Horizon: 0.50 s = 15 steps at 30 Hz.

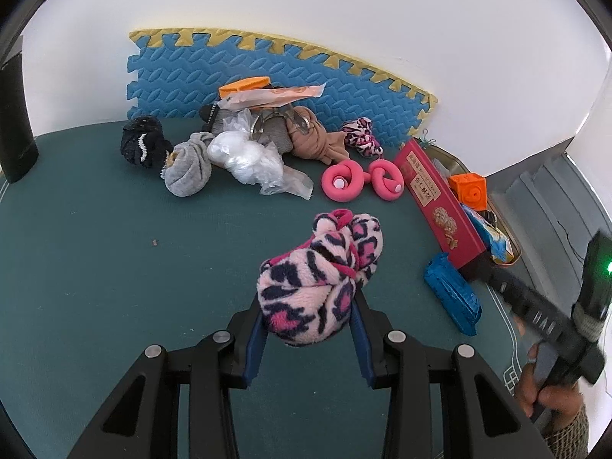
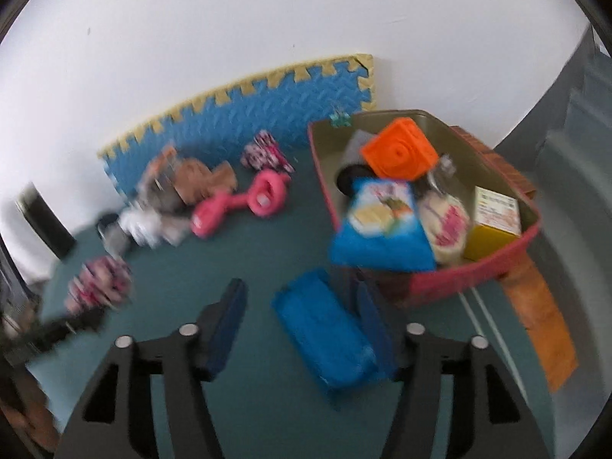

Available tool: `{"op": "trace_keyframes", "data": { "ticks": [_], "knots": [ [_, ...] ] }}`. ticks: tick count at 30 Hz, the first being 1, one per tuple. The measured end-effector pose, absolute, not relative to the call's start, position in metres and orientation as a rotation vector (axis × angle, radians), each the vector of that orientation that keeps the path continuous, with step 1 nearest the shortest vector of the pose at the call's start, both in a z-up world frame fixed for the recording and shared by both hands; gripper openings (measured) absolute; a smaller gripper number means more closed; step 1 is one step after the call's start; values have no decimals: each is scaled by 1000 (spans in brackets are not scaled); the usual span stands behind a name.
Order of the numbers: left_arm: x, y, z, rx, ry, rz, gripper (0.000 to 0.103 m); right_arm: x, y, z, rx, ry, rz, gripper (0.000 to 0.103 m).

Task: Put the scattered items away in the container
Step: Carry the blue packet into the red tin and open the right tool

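Observation:
My left gripper is shut on a fuzzy pink leopard-print sock ball, held above the green table. To the right stands the red container, whose red wall encloses an orange cube, a blue snack packet and a yellow box. My right gripper is open just in front of it. A blue plastic piece lies on the table between its fingers, close to the right one and apart from the left one. The right wrist view is blurred.
Scattered at the back are pink foam twists, a second leopard sock, brown cloth, a plastic bag, a grey sock and a black sock. A blue foam mat leans on the wall.

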<state>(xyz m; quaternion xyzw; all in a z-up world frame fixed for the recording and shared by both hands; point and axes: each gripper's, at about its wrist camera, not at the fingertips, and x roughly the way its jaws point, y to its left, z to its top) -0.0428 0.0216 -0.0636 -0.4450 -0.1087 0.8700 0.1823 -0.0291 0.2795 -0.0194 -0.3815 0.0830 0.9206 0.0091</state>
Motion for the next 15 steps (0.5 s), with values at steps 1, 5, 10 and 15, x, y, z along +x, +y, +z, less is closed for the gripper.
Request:
{"op": "trace_keyframes", "data": {
  "ticks": [1, 5, 10, 15],
  "knots": [
    [-43, 22, -64, -1257, -308, 2455, 41, -26, 281, -24, -1212, 232, 2872, 66],
    [-42, 26, -65, -1264, -298, 2445, 41, -28, 288, -43, -1294, 159, 2847, 66],
    [-39, 34, -63, -1257, -271, 2442, 41, -37, 285, -66, -1400, 120, 2813, 65],
    [-39, 35, -65, -1270, -269, 2445, 41, -33, 270, -69, -1380, -5, 2829, 51]
  ]
}}
